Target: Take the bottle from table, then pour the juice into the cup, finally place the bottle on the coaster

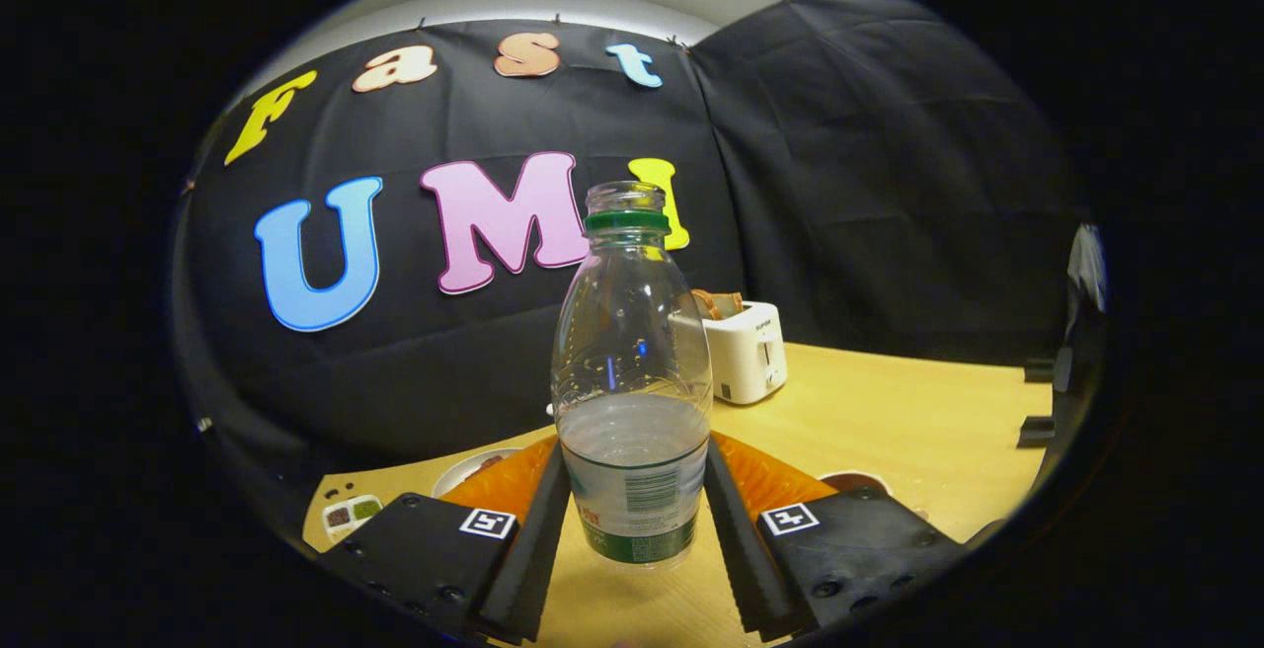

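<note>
— What sort of place is this?
— A staged booth, not a real kitchen: black cloth [869,184] hangs as walls around a wooden table [889,421].
— Any kitchen things?
— A toaster [746,352] holding bread.

Clear bottle [632,381], green neck ring; white toaster [746,352]; tan table [889,411].

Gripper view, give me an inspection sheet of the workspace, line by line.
Surface: light wooden table, bare ahead on the right.
Job's things: clear bottle, cap off, upright, about a third full of clear liquid; a white dish rim and a dark round rim peek from behind the fingers, cannot tell what they are.
Clutter: white toaster with toast behind the bottle; small tray.
Claw: claw, both fingers pressed on the bottle's lower sides.
Cables: nothing seen.
Surroundings: black cloth wall.
</note>
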